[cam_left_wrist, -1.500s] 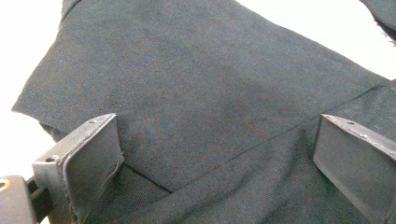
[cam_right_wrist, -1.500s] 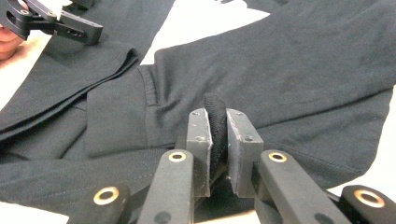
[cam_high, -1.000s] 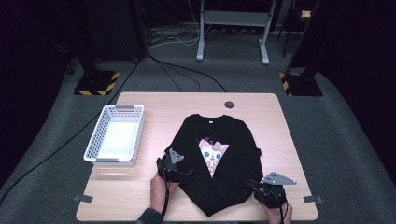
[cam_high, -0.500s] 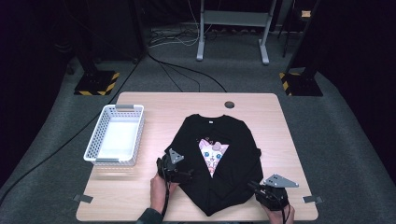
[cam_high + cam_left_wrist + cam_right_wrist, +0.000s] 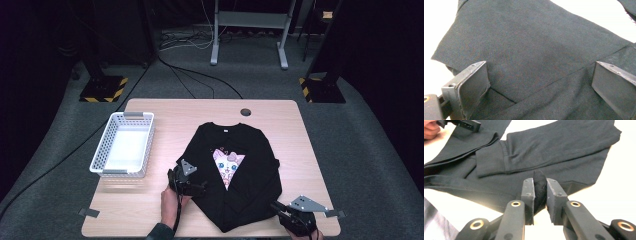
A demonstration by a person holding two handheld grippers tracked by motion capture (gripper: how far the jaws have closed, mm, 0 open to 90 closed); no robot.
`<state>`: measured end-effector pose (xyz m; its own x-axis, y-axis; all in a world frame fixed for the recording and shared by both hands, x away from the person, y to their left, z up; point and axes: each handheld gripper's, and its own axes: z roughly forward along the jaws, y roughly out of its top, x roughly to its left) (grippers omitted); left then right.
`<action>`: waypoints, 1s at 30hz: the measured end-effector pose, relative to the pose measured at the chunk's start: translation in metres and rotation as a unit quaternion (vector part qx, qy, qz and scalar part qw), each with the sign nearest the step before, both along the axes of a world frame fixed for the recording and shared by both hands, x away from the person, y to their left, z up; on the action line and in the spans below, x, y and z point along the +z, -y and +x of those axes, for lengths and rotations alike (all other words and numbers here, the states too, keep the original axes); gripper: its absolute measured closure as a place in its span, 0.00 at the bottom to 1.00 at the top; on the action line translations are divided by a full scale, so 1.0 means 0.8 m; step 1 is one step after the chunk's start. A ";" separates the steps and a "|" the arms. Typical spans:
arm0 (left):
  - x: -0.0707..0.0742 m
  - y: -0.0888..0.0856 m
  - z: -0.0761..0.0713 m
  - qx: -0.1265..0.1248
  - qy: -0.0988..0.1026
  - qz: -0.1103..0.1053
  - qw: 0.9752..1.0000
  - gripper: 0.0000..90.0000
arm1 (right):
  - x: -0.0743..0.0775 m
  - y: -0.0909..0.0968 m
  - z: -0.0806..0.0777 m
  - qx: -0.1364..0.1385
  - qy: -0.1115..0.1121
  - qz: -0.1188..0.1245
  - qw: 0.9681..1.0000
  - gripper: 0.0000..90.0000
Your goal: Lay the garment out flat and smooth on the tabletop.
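We are folding a black long-sleeved cotton shirt with a pink cat print point(image 5: 235, 175), which lies front up on the right half of the pale wooden table point(image 5: 165, 107), collar toward the far edge. Both sleeves are already turned in across the body, so the garment reads as a narrow panel; the right gripper view shows one cuffed sleeve point(image 5: 499, 160) lying flat over the lower body. Our left gripper point(image 5: 192, 186) sits at the shirt's near left edge with its jaws standing wide, fabric spread flat under and between them but not pinched, as the left gripper view makes plain point(image 5: 536, 50). Our right gripper point(image 5: 540, 192) works at the near right corner of the hem; its jaws are narrow with a tuck of black cloth between them, and they have just been opening a little, so by our reading the hold there is loosening and the pads may no longer press. The white perforated plastic basket point(image 5: 102, 157) stands empty just left of the shirt. We judge the sleeve folds done, while the fold of the hem up toward the collar and the move into the basket are left.
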<state>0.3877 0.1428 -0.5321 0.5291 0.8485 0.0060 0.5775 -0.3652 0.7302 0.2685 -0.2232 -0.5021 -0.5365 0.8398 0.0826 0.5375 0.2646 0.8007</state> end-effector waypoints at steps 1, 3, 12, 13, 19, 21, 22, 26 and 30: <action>0.000 0.000 0.000 0.000 0.000 0.000 1.000 0.02 | 0.002 0.002 -0.005 -0.001 0.002 -0.001 1.000 0.84; 0.000 0.000 0.000 0.000 0.000 0.000 1.000 0.02 | 0.007 0.009 -0.015 -0.004 0.005 0.003 1.000 0.80; 0.000 0.000 0.000 0.000 0.000 0.000 1.000 0.02 | 0.013 0.037 -0.018 -0.027 0.009 0.013 0.999 0.49; 0.000 0.000 0.000 0.000 0.000 0.000 1.000 0.02 | 0.009 0.038 -0.009 -0.029 0.005 0.013 0.999 0.43; 0.000 0.000 0.000 0.000 -0.001 -0.001 1.000 0.02 | -0.008 0.033 0.046 -0.027 -0.002 0.007 1.000 0.22; 0.000 0.000 0.001 0.001 0.000 -0.001 1.000 0.02 | -0.013 0.029 0.065 -0.025 -0.004 0.003 1.000 0.19; 0.000 0.000 0.001 0.001 0.000 -0.001 1.000 0.01 | -0.016 0.026 0.073 -0.023 -0.004 -0.001 1.000 0.19; 0.000 0.000 0.002 0.001 -0.001 0.000 1.000 0.01 | -0.029 0.017 0.100 -0.024 -0.007 -0.025 0.999 0.17; 0.000 0.000 0.005 0.000 -0.001 -0.001 1.000 0.01 | -0.033 0.011 0.115 -0.021 -0.013 -0.054 0.998 0.17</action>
